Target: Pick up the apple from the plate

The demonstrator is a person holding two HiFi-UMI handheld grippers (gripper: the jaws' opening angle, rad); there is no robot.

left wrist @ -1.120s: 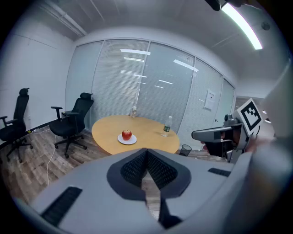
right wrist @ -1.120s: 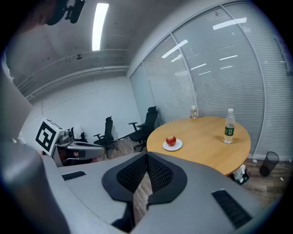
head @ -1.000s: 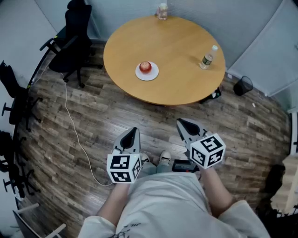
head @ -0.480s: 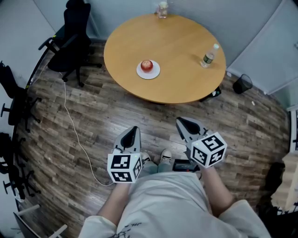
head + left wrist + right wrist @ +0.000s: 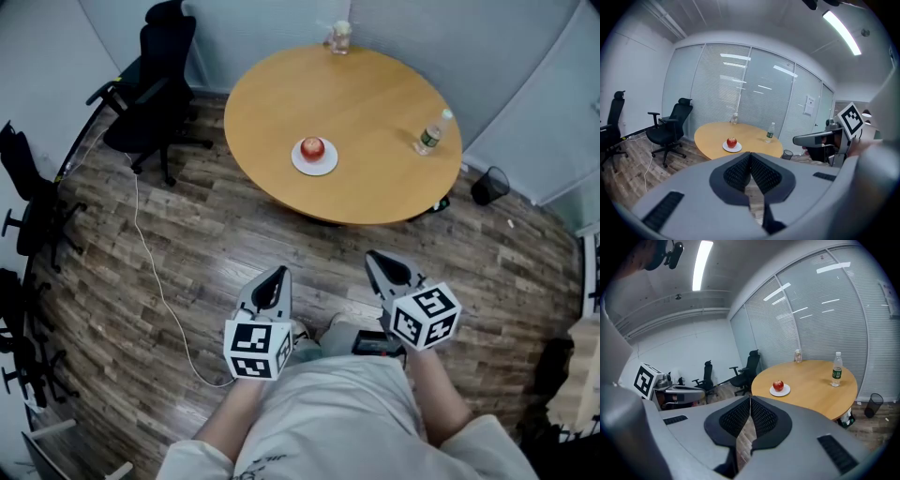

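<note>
Looking down through the head view, I had both grippers held low in front of the person's body, over the wooden floor (image 5: 234, 234) and well short of the table (image 5: 375, 103). The left gripper (image 5: 277, 277) had its jaws pressed fully together with nothing between them; its own view showed the two ribbed pads (image 5: 738, 172) meeting in one line. The right gripper (image 5: 378, 261) was the same, its jaws closed flat on each other and holding nothing. Both pointed toward the table and slightly downward.

The apple (image 5: 313, 147) sat red and upright on a small white plate (image 5: 325, 167), which lay on the round table toward its near left edge. Neither gripper was near it. A water bottle (image 5: 429, 134) stood close to the table's right edge, well apart from the plate, and a glass jar (image 5: 340, 36) stood at the far edge. Off the table's left side stood a black office chair (image 5: 150, 84), with a white cable (image 5: 159, 281) trailing across the floor. A small black bin (image 5: 488, 186) sat on the floor beyond the table's right edge.
</note>
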